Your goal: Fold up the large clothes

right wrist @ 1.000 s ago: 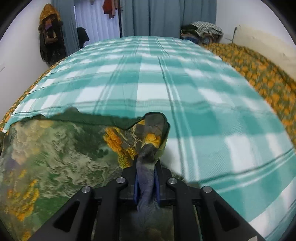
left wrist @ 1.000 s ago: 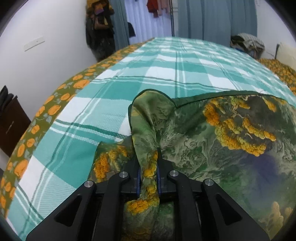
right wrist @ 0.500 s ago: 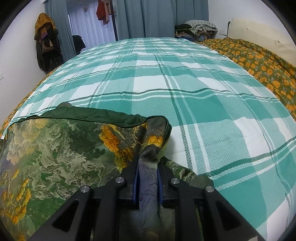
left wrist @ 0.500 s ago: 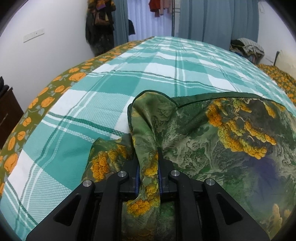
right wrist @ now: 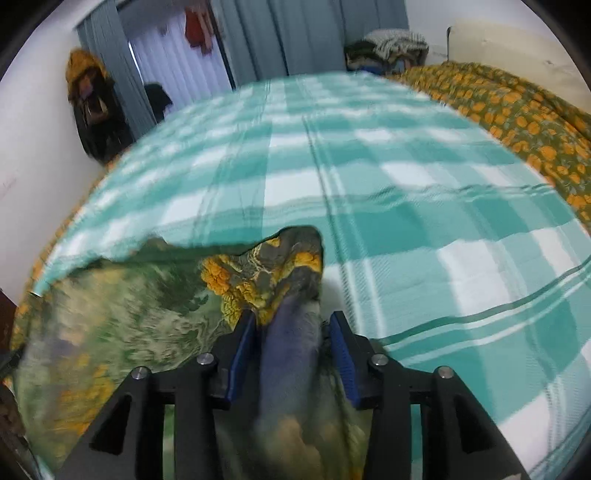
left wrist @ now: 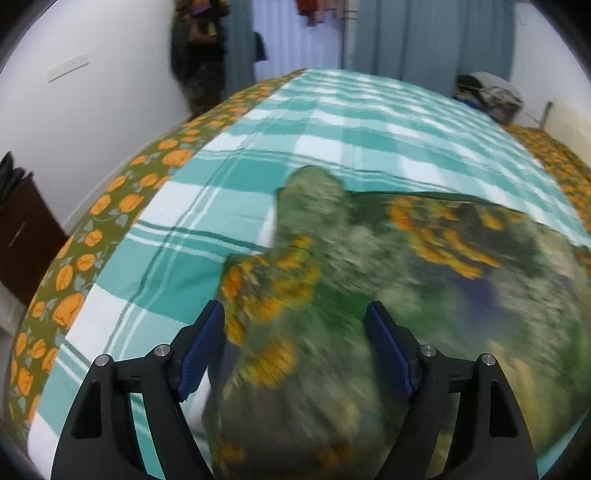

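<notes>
A large green garment with orange flower print (left wrist: 424,266) lies on the teal plaid bedspread (left wrist: 332,122). My left gripper (left wrist: 295,314) is open, jaws wide apart, with the garment's left corner loose between them. In the right wrist view the same garment (right wrist: 122,317) spreads to the left. My right gripper (right wrist: 291,321) has its jaws partly apart, and the garment's bunched right corner (right wrist: 288,273) sits between them. Both views are motion-blurred.
An orange-flowered quilt borders the bed on the left (left wrist: 110,206) and on the right (right wrist: 517,110). A pile of clothes (right wrist: 391,48) sits at the far end. Curtains (right wrist: 295,33), hanging clothes (left wrist: 199,44) and a dark cabinet (left wrist: 22,229) stand around.
Both grippers were shut on the garment's corners. Now the left jaws have opened wide and let the cloth go, and the right jaws have parted. Both views are blurred by motion.
</notes>
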### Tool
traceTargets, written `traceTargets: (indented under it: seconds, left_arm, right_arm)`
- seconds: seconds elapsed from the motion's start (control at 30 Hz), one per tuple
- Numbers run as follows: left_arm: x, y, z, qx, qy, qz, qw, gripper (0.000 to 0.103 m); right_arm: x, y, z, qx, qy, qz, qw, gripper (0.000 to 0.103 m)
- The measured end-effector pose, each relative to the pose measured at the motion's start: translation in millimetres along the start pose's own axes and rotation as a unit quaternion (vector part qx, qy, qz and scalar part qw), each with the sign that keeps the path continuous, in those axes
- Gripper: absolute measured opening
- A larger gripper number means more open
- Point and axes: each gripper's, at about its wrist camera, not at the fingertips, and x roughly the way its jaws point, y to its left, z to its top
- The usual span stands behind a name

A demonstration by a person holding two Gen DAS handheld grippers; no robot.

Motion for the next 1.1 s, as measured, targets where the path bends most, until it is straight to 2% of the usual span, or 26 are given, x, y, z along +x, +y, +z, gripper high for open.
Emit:
traceTargets:
  seconds: [0.17,0.23,0.3,0.37,0.47,0.5,0.57,0.63,0.77,0.93,1.1]
  left_arm:
    - [-44,-35,1,0.034,-0.027,-0.047,0.998,0.083]
    - [-52,-54,3,0.049,-0.025,-0.07,0.996,0.083]
    - [-55,-79,5,0.073,-0.013,-0.092,0.993,0.084]
    - [-56,-106,6,0.096,-0.002,-0.112,0.989,0.084]
    - [-45,-144,5,0.121,0.027,-0.138,0.9826,0.089]
    - [-37,-155,4,0.132,0.041,-0.142,0.9801,0.089]
    - [-11,-184,-2,0.167,0.08,-0.131,0.974,0.09]
    - [15,-200,-1,0.178,0.101,-0.106,0.973,0.095]
    - [59,-210,34,0.116,0.134,-0.092,0.9798,0.099]
    - [100,-214,62,0.077,0.151,-0.064,0.9835,0.101]
    - [116,-218,59,0.083,0.133,-0.057,0.9859,0.103]
  right_arm:
    - [-48,22,-23,-0.06,0.0,0.062,0.996,0.042]
    - [-49,32,-46,-0.081,0.025,0.1,0.991,0.042]
    - [-35,34,-65,-0.09,0.056,0.097,0.99,0.042]
    - [-21,27,-77,-0.074,0.065,0.082,0.992,0.042]
    - [-19,14,-85,0.002,0.035,0.099,0.994,0.042]
    - [-19,14,-86,0.008,0.031,0.096,0.995,0.042]
    - [-19,17,-91,0.008,0.019,0.085,0.996,0.042]
    - [-20,20,-95,0.002,0.01,0.074,0.997,0.042]
    - [-25,21,-104,0.001,0.001,0.07,0.998,0.042]
    - [-23,19,-106,0.008,-0.006,0.081,0.997,0.042]
    - [-21,20,-108,0.004,-0.012,0.083,0.996,0.042]
